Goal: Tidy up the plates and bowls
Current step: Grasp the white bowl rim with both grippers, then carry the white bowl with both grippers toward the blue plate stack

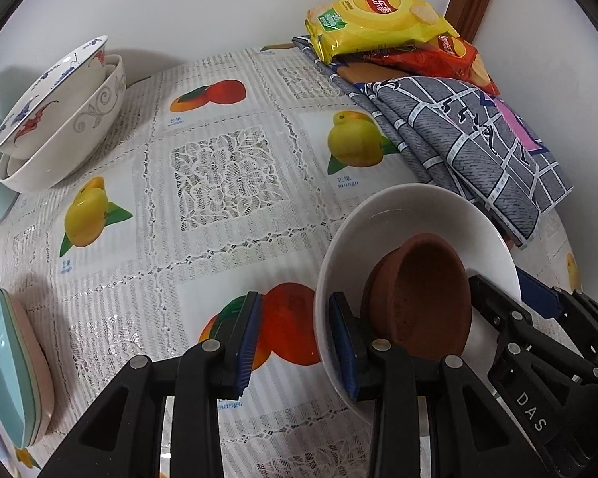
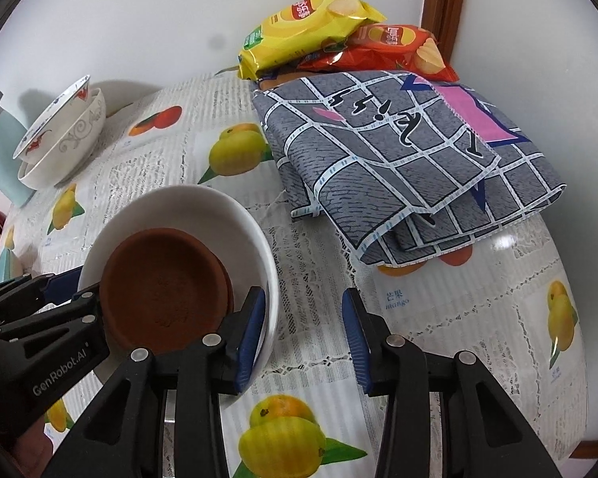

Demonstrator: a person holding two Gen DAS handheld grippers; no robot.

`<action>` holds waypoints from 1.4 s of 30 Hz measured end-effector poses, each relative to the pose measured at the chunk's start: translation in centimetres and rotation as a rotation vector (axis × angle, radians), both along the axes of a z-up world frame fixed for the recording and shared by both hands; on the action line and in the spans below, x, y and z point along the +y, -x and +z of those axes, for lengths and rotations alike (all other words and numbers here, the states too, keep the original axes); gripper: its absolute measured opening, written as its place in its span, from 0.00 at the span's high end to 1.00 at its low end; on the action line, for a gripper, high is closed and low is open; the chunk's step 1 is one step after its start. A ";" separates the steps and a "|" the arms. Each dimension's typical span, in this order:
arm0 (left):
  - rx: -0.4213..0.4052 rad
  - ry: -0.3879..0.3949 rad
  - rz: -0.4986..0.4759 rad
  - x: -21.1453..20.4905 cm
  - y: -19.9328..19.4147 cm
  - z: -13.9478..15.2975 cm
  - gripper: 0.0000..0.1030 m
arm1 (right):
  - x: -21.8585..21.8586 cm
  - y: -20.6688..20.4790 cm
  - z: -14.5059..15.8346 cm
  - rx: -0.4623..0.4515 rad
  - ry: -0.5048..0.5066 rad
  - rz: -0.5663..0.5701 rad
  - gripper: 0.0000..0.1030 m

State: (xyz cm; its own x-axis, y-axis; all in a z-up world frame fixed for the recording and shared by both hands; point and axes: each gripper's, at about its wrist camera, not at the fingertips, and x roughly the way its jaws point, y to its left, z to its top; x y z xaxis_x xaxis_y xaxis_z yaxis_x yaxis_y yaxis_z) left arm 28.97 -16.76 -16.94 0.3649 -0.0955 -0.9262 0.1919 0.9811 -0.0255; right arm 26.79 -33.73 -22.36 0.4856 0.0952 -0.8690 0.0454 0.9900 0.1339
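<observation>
Left gripper [image 1: 295, 334] nearest, jaws apart, right finger at white bowl [image 1: 410, 215] rim, nothing pinched. Brown dish [image 1: 422, 298] tilted inside bowl, on tablecloth [image 1: 219, 167]. Right gripper [image 2: 305, 334] released, left finger at bowl's opposite rim. Stacked bowls [image 1: 59, 119] far left; cloth [image 2: 398, 151], chips [image 2: 307, 28] behind.

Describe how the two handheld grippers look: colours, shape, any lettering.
Both are black plastic linkages with silver rivets and ribbed blue pads on the fingers. The left gripper carries white "GenRobot.AI" lettering on its side; the right gripper shows "DAS". No cables or sleeves are visible.
</observation>
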 end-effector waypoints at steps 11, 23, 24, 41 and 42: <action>-0.023 0.025 -0.001 -0.1 0.0 -0.3 0.73 | 0.1 -0.2 -0.4 0.003 0.000 -0.008 0.62; -0.005 0.077 0.005 -0.5 0.1 -0.3 0.91 | 0.2 0.1 -0.3 -0.017 -0.048 -0.001 0.74; -0.009 0.080 0.006 -0.5 0.1 -0.3 0.91 | 0.2 0.1 -0.3 -0.015 -0.055 0.000 0.77; -0.030 0.090 -0.002 -0.4 0.8 0.1 0.91 | 0.5 1.1 0.1 -0.038 -0.108 -0.039 0.90; -0.031 0.091 -0.003 -0.3 0.9 0.1 0.91 | 0.5 1.1 0.1 -0.037 -0.111 -0.041 0.91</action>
State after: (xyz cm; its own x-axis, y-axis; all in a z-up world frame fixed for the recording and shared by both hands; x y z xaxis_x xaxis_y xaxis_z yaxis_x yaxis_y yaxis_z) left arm 28.06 -17.11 -16.84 0.3929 -0.1795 -0.9019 0.1964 0.9745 -0.1084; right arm 25.66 -33.20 -22.28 0.5223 0.1692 -0.8358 0.0787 0.9664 0.2448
